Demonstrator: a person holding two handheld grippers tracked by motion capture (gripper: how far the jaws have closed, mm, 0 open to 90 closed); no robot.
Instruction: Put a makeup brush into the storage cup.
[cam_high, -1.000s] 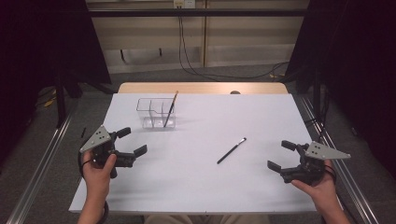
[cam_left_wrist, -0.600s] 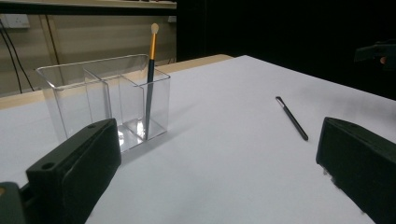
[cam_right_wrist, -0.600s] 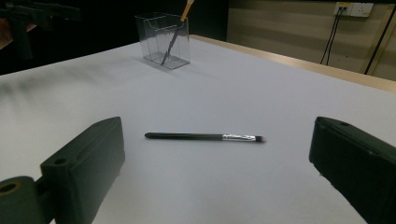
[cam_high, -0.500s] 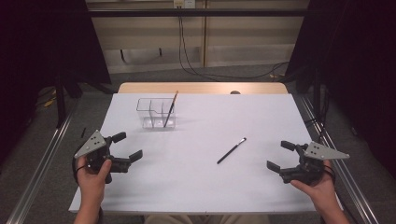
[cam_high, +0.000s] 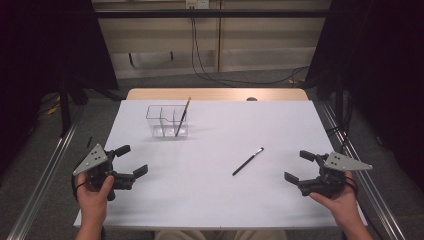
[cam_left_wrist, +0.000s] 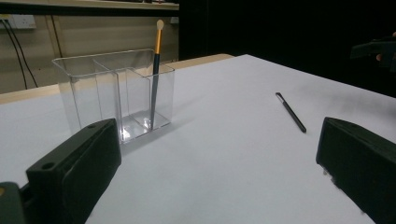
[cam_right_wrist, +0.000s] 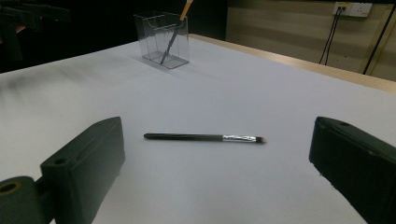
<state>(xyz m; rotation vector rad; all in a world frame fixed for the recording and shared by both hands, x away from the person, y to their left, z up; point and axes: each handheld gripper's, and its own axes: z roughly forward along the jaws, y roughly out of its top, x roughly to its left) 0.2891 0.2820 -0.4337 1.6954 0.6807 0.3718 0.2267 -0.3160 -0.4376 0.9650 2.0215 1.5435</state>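
The right hand-held gripper (cam_high: 301, 168) is hovering wide open and empty near the tabletop's (cam_high: 215, 200) right front edge, facing inward. Just ahead of its jaws the loose black brush (cam_high: 248, 161) is lying flat on the white surface, its long axis running diagonally, bristle tip pointing away toward the far right. The left hand-held gripper (cam_high: 131, 161) is also gaping wide and holding nothing, well apart from that brush, so the right one looks better placed to take it. Farther back, a clear divided holder (cam_high: 167, 121) is standing with a gold-handled brush (cam_high: 182, 116) leaning in its right compartment.
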